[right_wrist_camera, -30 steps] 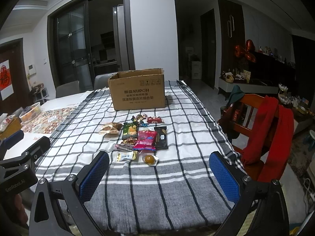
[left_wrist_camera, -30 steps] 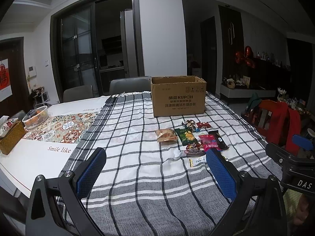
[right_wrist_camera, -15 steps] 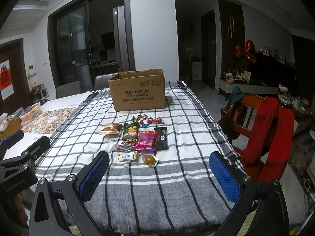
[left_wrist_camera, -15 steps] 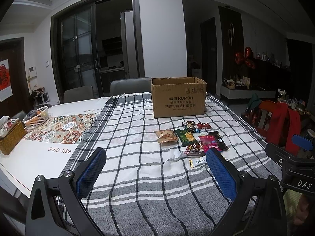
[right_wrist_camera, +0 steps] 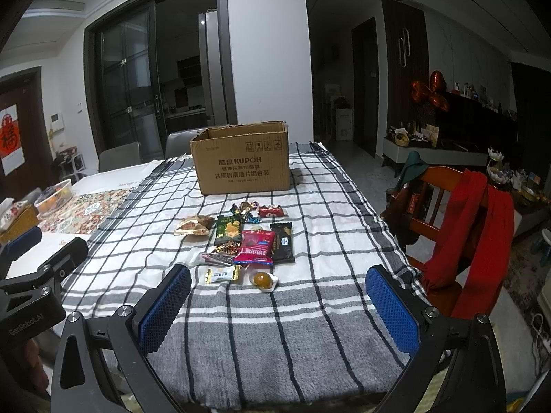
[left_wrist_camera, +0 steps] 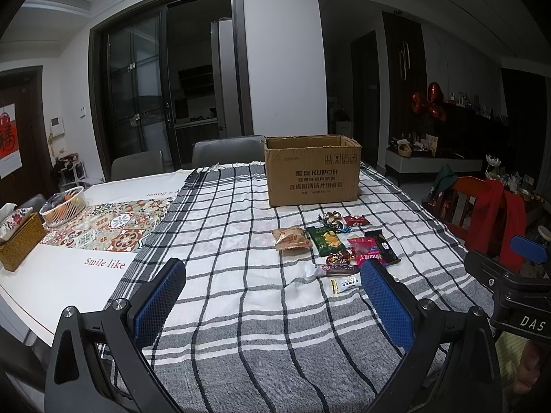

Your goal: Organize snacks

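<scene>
An open brown cardboard box point(left_wrist_camera: 312, 171) point(right_wrist_camera: 241, 161) stands at the far end of the plaid tablecloth point(left_wrist_camera: 241, 268). In front of it lie several snack packets: a tan pastry pack point(left_wrist_camera: 291, 237) point(right_wrist_camera: 193, 225), a green chip bag point(left_wrist_camera: 325, 240) point(right_wrist_camera: 228, 229), a red pack point(right_wrist_camera: 255, 247), a black bar point(right_wrist_camera: 282, 242), a small white bar point(right_wrist_camera: 222, 274) and a wrapped round snack point(right_wrist_camera: 263, 280). My left gripper point(left_wrist_camera: 272, 296) is open and empty, above the near cloth. My right gripper point(right_wrist_camera: 279, 296) is open and empty, just short of the nearest snacks.
A wooden chair with a red garment point(right_wrist_camera: 478, 220) stands at the table's right side. A white basket point(left_wrist_camera: 62, 204) and a woven tissue box point(left_wrist_camera: 19, 241) sit at the left, on the patterned runner side. Grey chairs point(left_wrist_camera: 227, 151) stand behind the table.
</scene>
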`<state>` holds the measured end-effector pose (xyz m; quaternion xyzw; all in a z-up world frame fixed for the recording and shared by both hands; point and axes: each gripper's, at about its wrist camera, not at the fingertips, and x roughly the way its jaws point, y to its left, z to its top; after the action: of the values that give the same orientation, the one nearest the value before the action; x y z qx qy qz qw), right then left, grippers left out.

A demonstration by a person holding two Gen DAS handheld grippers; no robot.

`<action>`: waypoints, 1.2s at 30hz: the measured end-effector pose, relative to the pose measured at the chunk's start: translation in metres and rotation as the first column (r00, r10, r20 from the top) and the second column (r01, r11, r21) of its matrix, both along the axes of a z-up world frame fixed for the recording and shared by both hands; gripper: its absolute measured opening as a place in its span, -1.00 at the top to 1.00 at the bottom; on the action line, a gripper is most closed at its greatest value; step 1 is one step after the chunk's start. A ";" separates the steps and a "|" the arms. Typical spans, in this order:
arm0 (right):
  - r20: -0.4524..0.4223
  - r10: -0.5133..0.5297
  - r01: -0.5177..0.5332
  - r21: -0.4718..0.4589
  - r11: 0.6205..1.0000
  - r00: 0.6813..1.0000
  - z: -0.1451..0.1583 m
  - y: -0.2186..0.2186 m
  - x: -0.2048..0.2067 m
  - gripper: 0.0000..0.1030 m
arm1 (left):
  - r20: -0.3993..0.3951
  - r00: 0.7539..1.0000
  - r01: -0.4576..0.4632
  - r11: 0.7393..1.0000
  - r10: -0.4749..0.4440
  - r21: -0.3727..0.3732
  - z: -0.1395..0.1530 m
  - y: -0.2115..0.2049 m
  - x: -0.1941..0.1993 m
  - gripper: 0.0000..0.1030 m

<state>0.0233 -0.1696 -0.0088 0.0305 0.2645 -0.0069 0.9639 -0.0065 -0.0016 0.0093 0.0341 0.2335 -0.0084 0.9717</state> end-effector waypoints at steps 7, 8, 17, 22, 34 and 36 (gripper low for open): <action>0.001 0.001 -0.001 0.000 1.000 1.000 0.000 0.000 0.000 -0.99 | 0.002 1.000 0.000 1.000 0.000 0.000 -0.001 0.000 0.000 -1.00; 0.001 0.000 0.000 0.000 1.000 1.000 0.000 0.000 0.000 -0.99 | 0.001 1.000 0.001 1.000 -0.001 0.000 -0.001 0.000 0.000 -1.00; 0.001 0.001 -0.001 0.000 1.000 1.000 -0.001 -0.001 0.000 -0.99 | 0.002 1.000 0.001 1.000 -0.001 0.000 -0.001 0.000 0.000 -1.00; -0.002 0.002 -0.002 0.002 1.000 1.000 0.000 -0.005 -0.003 -0.99 | 0.000 1.000 0.002 1.000 -0.002 -0.001 -0.001 0.000 0.001 -1.00; -0.045 0.041 -0.040 0.023 0.999 0.998 -0.015 0.001 0.020 -0.99 | -0.049 0.997 0.066 0.998 -0.066 0.001 -0.008 -0.007 0.021 -1.00; -0.051 0.050 -0.049 0.017 0.999 0.997 -0.018 0.001 0.025 -0.98 | -0.065 0.995 0.081 0.997 -0.081 0.001 -0.011 -0.009 0.028 -1.00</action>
<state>0.0486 -0.1691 -0.0268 0.0314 0.2901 0.0183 0.9563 0.0216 -0.0105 -0.0022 0.0450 0.2631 -0.0483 0.9625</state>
